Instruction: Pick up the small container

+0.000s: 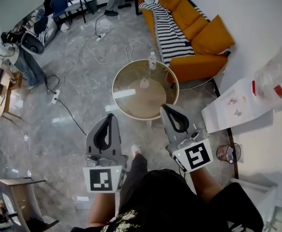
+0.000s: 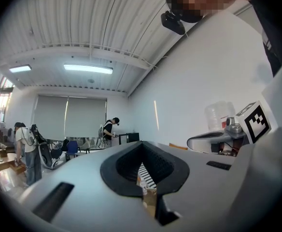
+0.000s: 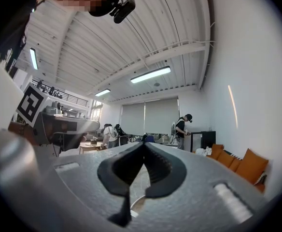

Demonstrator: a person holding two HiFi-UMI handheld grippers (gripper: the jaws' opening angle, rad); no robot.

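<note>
A small clear container [image 1: 144, 83] with a pale lid stands near the middle of the round glass-topped table [image 1: 126, 76]. A taller clear bottle [image 1: 152, 60] stands at the table's far rim. Both grippers hang in the air in front of the table's near edge, with nothing held. The left gripper [image 1: 110, 115] is shut, its tips short of the table's near left rim. The right gripper [image 1: 163, 106] is shut too, its tips over the near right rim. In the left gripper view the jaws [image 2: 142, 143] meet at the tip; in the right gripper view the jaws [image 3: 143, 144] are pressed together as well.
An orange sofa [image 1: 199, 33] with a striped blanket [image 1: 167, 28] stands behind the table. Cables [image 1: 90, 47] trail across the floor at the left. A white counter [image 1: 271, 139] with a large clear jug [image 1: 276, 79] is on the right, with a small bin [image 1: 228, 152] beside it. A person [image 1: 15, 62] stands far left.
</note>
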